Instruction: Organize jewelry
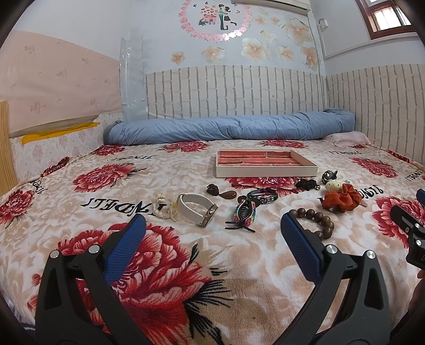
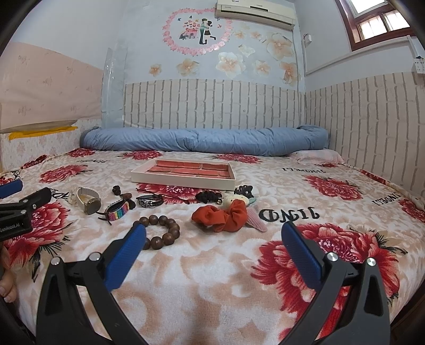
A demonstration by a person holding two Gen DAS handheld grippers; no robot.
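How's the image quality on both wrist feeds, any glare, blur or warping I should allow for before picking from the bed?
Left wrist view: even soft light, no glare on the jewelry tray; fisheye bends the brick-pattern wall and darkens the corners. Right wrist view: the window is blown out at top right, the wooden bead bracelet stays sharp, and shadows are faint.

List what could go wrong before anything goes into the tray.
The rainbow bracelet lies tangled with a black claw clip; lifting one may drag the other. The bead bracelet could roll from the right tool. The soft blanket may snag in a low grab.
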